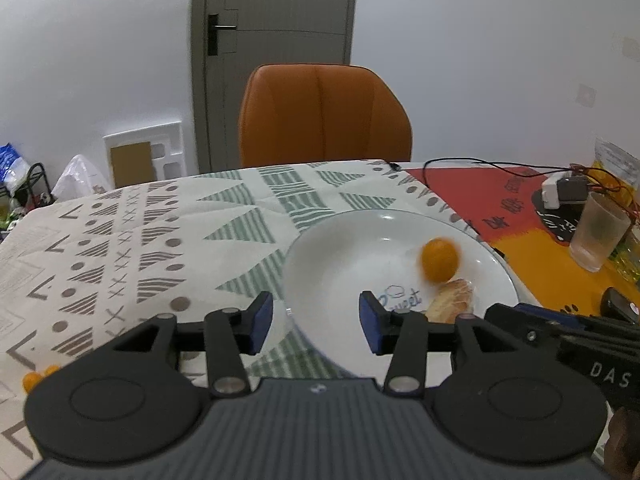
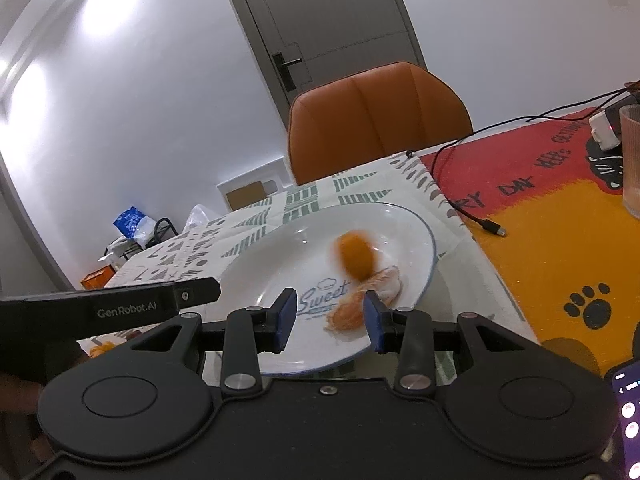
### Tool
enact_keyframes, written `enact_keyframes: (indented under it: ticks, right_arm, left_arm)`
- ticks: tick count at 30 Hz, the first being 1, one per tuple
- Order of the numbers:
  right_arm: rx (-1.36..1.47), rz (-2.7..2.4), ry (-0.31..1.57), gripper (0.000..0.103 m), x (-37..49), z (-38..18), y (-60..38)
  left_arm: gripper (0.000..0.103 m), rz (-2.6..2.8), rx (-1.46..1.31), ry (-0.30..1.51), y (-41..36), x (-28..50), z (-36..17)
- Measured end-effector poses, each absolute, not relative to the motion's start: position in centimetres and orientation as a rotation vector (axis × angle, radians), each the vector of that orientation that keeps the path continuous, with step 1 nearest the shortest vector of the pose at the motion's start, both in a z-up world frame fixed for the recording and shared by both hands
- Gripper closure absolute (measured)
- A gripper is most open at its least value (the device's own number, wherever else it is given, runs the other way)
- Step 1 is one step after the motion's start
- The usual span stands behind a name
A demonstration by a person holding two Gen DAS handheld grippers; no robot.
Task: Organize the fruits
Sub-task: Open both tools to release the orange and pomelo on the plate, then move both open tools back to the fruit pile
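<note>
Left wrist view: left gripper [image 1: 316, 320] part open, empty, over plate [image 1: 320, 256] rim at 6 o'clock. Orange [image 1: 439, 260] blurred, smooth, round, in plate at 3 o'clock; peeled piece [image 1: 452, 300] touching it at 5 o'clock.

Right wrist view: right gripper [image 2: 331, 318] part open, holding nothing; piece [image 2: 366, 300] pithy, fibrous, just beyond right pad, likely next pick. Plate [image 2: 260, 264] glossy white, keeps fruit together. Orange [image 2: 355, 256] blurred at plate centre.

Bright even indoor light, glare patches on the wall [image 2: 100, 12] upper left, fisheye-bent edges, and the orange fruit [image 1: 439, 260] beyond the claw motion-blurred.
</note>
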State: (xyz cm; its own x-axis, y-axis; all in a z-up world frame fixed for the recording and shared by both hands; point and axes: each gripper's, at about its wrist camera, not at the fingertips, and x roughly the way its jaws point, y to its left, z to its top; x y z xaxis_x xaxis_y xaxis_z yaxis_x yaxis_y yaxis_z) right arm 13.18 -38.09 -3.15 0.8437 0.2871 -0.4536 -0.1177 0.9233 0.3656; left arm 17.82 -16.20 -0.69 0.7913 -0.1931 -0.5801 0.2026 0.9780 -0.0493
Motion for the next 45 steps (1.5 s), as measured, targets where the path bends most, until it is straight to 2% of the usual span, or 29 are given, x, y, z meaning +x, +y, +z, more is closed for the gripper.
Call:
enact_keyframes:
  ticks: [5,12,17,20,25,30,45]
  right_arm:
    - [0.344,0.216,0.528,0.063,13.0,-3.0,-37.8]
    - [0.338,0.233,0.528,0.057,12.7,-2.7,-36.4]
    - [0.323,0.246,0.521,0.048,12.5,-2.4,-35.0]
    - [0.315,0.251,0.517,0.041,12.4,-2.3,-34.2]
    - [0.313,0.259,0.506,0.019,12.0,-2.1,-33.2]
    - [0.326,0.281,0.506,0.008,11.7,-2.1,-32.1]
    - [0.311,0.344,0.538,0.006,11.3,-2.9,-28.6]
  left_arm:
    - [0.043,-0.177,0.001,0.604,-14.9,17.1,-0.3]
    - [0.035,-0.140,0.000,0.590,-12.9,15.8,0.2]
    - [0.027,-0.104,-0.016,0.583,-11.2,15.0,0.4]
    - [0.025,-0.085,-0.031,0.585,-10.1,14.5,0.4]
    - [0.020,-0.051,-0.049,0.585,-8.4,13.8,0.3]
    - [0.019,-0.034,-0.058,0.582,-7.2,12.7,0.2]
    - [0.017,0.050,-0.116,0.575,-2.8,10.2,-0.5]
